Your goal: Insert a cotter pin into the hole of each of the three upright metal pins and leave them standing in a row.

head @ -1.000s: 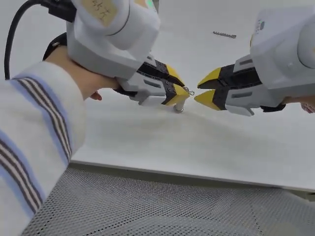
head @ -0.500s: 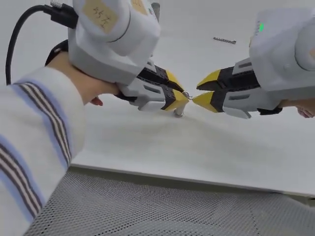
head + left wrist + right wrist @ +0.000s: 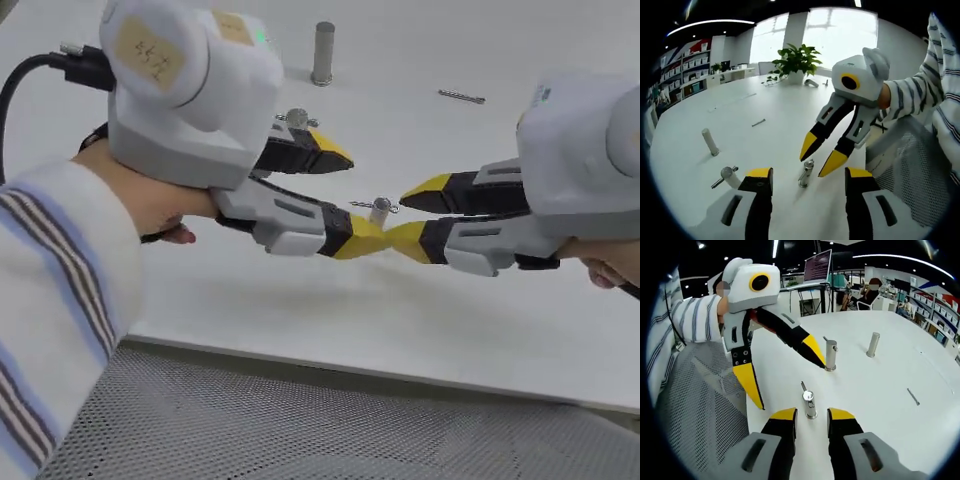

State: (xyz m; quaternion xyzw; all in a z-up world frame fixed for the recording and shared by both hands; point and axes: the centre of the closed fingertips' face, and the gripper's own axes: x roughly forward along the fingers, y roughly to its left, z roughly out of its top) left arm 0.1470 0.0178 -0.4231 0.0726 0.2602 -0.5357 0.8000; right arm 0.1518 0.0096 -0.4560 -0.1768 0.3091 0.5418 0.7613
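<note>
White table (image 3: 300, 300) in an open office, a potted plant (image 3: 795, 60) down at its far end and grey chair mesh (image 3: 300, 420) below the near edge. Both tools are at the nearest pin (image 3: 379, 212), which stands upright a little in from that near edge with a cotter pin (image 3: 362, 205) through the hole in its top, poking out on both sides.

From the left edge comes the left gripper (image 3: 357, 198), and look at that spread: its jaws are splayed wide, upper tip high above the table, lower tip down by the pin's foot, gripping nothing. Opposite, the right gripper (image 3: 398, 218) has its jaws parted more narrowly, one yellow tip on each side of the pin's line. In the right gripper view the pin stands just ahead of the gap with daylight around it, so nothing is held there either. In the head view the two lower jaws overlap in front of the pin; I can't tell if they touch.

Further from the near edge stands the middle pin (image 3: 297, 118), upright, its own second cotter pin (image 3: 312, 122) through its top. Beyond it, towards the far edge, the far pin (image 3: 323, 52) stands upright and bare. Off to the right of that one a loose cotter pin (image 3: 461, 96) lies flat on the table, well apart from all three.
</note>
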